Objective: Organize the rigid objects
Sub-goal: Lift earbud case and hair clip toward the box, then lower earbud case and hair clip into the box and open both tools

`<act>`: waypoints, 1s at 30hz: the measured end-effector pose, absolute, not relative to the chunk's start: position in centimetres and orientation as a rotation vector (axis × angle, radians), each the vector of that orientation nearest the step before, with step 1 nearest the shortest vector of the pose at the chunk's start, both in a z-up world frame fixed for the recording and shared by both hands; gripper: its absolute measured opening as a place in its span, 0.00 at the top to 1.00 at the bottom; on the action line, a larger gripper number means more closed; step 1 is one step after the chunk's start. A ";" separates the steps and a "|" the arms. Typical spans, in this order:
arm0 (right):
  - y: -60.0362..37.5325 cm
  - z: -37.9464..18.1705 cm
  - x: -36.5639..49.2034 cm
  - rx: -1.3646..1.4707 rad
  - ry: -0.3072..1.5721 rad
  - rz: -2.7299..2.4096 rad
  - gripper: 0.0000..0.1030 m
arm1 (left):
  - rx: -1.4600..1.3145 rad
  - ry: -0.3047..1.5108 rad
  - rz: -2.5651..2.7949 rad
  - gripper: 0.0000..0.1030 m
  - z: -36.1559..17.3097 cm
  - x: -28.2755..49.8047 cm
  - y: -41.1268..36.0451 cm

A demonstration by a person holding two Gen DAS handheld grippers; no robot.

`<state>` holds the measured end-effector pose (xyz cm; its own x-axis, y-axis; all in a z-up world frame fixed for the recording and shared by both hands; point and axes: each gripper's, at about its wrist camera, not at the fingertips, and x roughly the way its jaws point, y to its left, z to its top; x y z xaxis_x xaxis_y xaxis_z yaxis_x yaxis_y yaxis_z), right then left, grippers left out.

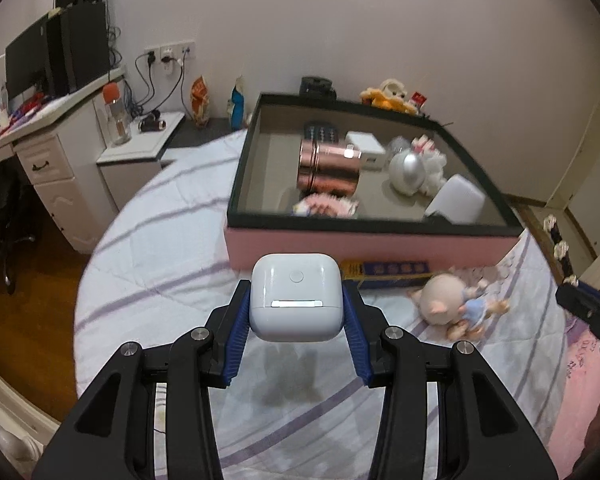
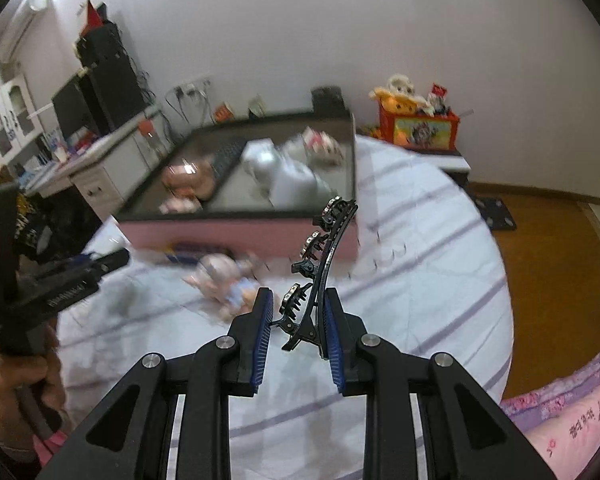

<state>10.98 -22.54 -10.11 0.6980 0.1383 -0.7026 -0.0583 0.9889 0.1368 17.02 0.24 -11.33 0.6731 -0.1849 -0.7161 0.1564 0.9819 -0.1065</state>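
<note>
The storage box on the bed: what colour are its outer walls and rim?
Pink walls with a black rim on the box, clearest in the left wrist view.

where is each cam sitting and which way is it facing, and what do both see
Left wrist view: sits on the left gripper, looking forward and down over the bed to the pink box; its blue-padded fingers clamp a white earbud case.
Right wrist view: sits on the right gripper, same heading; its fingers pinch a black hair clip; a hand holding the other gripper shows far left.
Shared: the box, the little doll on the striped sheet before it, the desk and the white wall.
</note>
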 end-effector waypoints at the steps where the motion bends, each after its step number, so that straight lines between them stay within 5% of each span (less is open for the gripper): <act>1: -22.4 -9.3 11.1 0.110 0.777 0.126 0.75 | -0.038 0.804 -0.196 0.57 -10.9 17.1 0.3; 16: -17.2 -5.5 20.6 0.034 0.744 0.305 0.75 | -0.013 0.722 -0.230 0.57 -4.0 25.4 -0.4; 30: -14.3 -10.8 28.1 0.016 0.900 0.376 0.75 | 0.025 0.891 -0.232 0.57 -9.0 38.8 -2.3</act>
<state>28.10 -14.32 -10.77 0.5608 0.3261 -0.7610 -0.3127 0.9345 0.1700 38.80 -2.30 -9.01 0.6054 -0.1906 -0.7728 0.2110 0.9746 -0.0751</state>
